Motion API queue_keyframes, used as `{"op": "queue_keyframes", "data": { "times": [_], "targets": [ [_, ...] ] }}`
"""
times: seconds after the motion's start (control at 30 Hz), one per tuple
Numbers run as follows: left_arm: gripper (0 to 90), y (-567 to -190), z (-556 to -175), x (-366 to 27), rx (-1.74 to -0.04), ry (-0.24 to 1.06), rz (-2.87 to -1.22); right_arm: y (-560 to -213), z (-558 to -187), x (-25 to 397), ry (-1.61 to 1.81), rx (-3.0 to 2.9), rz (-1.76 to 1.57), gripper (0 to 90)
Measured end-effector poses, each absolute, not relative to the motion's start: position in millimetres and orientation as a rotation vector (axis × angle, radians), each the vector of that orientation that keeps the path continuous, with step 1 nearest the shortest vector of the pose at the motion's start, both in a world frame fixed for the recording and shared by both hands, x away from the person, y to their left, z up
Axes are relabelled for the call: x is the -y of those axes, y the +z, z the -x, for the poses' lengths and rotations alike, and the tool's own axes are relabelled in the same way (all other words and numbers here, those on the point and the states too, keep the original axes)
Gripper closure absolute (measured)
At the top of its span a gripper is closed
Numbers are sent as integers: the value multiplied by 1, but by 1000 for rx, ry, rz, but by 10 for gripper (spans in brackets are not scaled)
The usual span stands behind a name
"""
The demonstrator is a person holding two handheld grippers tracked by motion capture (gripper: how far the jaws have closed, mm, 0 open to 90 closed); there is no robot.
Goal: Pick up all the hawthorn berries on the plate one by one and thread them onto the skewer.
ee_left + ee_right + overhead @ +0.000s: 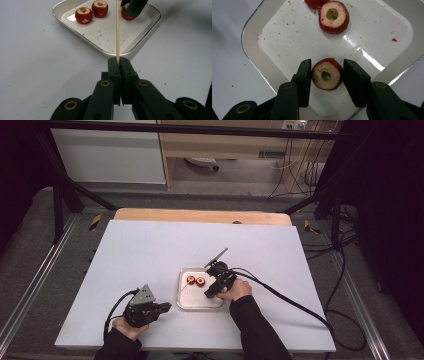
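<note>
Right gripper: jaws spread, straddling a cored red fruit piece; left jaw touching or nearly touching its skin, right jaw just clear of it; not clamped. Fruit piece resting on the floor of the white tray, hole facing the camera, near the tray's front corner. Second cored fruit piece farther in, a third piece just behind it at the picture edge. Red crumbs scattered across the tray floor.

Left gripper: jaws clenched on a thin wooden skewer, gripped at its lower end. Skewer pointing forward over the tray rim toward the fruit. In the high view, left gripper positioned on the white table, just left of the tray.
</note>
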State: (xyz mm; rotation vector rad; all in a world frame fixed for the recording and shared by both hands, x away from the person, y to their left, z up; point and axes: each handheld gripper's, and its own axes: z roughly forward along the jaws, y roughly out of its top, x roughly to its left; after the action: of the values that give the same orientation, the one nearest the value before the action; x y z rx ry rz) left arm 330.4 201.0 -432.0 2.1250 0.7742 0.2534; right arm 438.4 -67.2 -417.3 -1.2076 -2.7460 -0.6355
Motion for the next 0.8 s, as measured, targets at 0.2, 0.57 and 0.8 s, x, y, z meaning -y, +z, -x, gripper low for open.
{"op": "queue_keyframes", "data": {
  "times": [0.2,0.57,0.8],
  "targets": [
    [885,-431,-330,-201,-772,259,-2123,-413,-437,69,-671,2743,1205,599],
    [885,-430,-326,-198,-775,292,-2096,-378,-424,88,-1011,2680,1232,602],
    [885,-430,-324,-196,-818,311,-2062,-375,-418,106,-1322,2521,1260,603]
  ]
}}
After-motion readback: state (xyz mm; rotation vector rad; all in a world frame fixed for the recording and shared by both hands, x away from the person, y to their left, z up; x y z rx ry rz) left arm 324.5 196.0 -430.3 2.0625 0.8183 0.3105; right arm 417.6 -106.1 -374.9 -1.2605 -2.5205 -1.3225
